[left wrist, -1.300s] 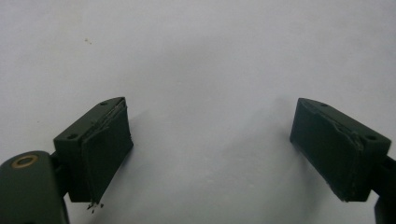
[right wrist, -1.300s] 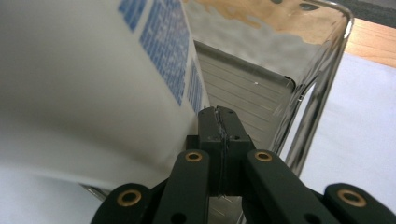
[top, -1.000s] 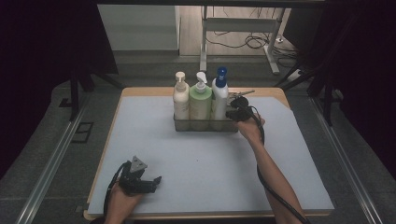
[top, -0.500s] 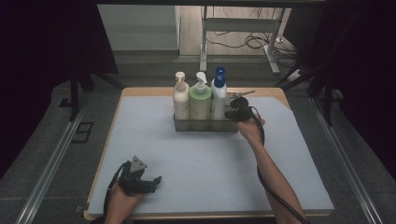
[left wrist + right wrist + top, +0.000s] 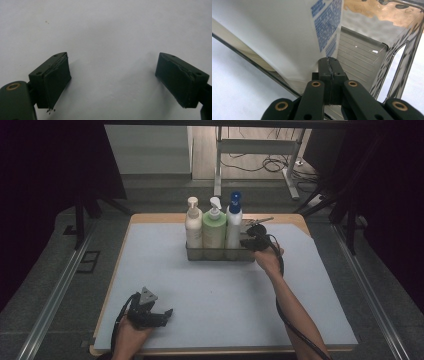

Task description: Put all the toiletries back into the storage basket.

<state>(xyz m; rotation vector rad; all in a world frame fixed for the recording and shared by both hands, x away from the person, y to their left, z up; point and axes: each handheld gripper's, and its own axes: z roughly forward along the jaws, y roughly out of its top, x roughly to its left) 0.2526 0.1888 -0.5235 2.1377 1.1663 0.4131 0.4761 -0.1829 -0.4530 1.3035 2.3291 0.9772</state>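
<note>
A table with a wooden edge is seen in the high view, covered by one pale blue-grey mat. At the far middle of the mat one metal caddy is set, and three bottles are counted standing in it in a row: a cream pump bottle at the left, a green spray bottle in the middle and a white bottle with a blue cap at the right.

In the right gripper view the white bottle is shown close up, with a block of blue print on its side; the lettering is too small and blurred to be read. The caddy's ribbed floor and mirror-like metal wall, which cannot be made out from above, are revealed there, just beside the bottle.

No writing is made out on the other two bottles.

Two grippers are counted. The right gripper is held at the caddy's right end, next to the white bottle; in its own view the right gripper is seen with jaws pressed flat together, nothing between them, inside the caddy.

The left gripper is held low at the mat's near-left corner, well apart from the caddy. In its own view the left gripper is shown spread wide over bare mat, with nothing grasped.
</note>
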